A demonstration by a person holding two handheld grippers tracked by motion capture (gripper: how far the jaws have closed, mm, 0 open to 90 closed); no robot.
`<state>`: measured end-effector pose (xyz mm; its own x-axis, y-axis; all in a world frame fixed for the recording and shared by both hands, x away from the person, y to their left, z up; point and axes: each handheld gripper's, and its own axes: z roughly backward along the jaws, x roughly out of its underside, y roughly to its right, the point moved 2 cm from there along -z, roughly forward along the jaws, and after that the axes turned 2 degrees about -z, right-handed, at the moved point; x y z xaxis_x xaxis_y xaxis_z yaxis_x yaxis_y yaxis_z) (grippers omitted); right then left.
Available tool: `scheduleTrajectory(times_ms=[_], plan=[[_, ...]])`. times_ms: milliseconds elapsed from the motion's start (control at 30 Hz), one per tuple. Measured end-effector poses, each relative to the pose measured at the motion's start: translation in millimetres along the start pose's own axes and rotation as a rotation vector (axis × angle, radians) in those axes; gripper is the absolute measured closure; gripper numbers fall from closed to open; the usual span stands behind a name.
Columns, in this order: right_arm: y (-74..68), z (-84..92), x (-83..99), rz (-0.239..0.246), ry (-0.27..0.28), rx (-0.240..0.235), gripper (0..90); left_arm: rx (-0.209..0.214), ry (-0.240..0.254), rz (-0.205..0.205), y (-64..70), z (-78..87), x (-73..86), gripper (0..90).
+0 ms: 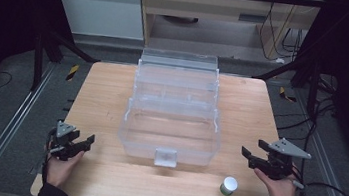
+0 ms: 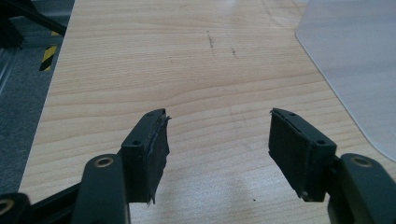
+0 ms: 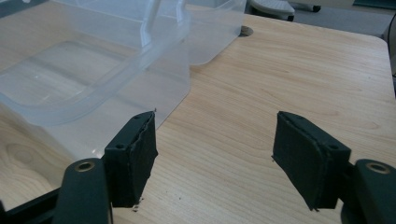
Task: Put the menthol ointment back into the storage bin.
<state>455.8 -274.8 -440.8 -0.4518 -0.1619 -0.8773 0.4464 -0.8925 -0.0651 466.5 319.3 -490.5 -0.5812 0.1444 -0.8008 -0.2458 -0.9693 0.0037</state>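
A clear plastic storage box [image 1: 172,123] with its lid swung open stands in the middle of the wooden table [image 1: 113,85]. A small white-capped green jar [image 1: 228,185] stands upright near the front edge, right of the box. My left gripper [image 1: 87,142] hovers at the front left, open, with bare wood between its pads [image 2: 156,149]. At the front right my right gripper [image 1: 247,156] is open too, nothing between its pads [image 3: 135,154]. The box's near corner [image 3: 140,84] lies just ahead and left of its jaws.
The box's open lid [image 1: 179,61] reaches toward the table's far edge. A black frame and cables [image 1: 289,46] surround the table on the floor. Bare wood lies on both sides of the box, whose rounded corner [image 2: 355,70] sits right of the left gripper.
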Motion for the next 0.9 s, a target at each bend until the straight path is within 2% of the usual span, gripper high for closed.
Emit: scheduleTrajectory(times_ms=[67, 267, 467, 900], plan=[[-0.8, 1.1, -5.2, 0.015, -0.012, -0.005, 28.2, 0.003, -0.005, -0.005, 0.2, -0.5, 0.6, 36.9], [-5.5, 0.9, -18.2, 0.088, -0.1, -0.014, 23.4, 0.006, -0.009, -0.01, 0.5, -1.0, 0.8, 36.6], [-16.8, 2.0, -28.7, 0.134, -0.152, -0.086, 21.8, 0.007, -0.008, -0.014, 1.0, -1.3, 0.8, 36.6], [-38.8, 6.5, -41.1, 0.238, -0.252, -0.144, 20.8, 0.014, -0.015, -0.021, 2.1, -1.9, 0.9, 36.4]])
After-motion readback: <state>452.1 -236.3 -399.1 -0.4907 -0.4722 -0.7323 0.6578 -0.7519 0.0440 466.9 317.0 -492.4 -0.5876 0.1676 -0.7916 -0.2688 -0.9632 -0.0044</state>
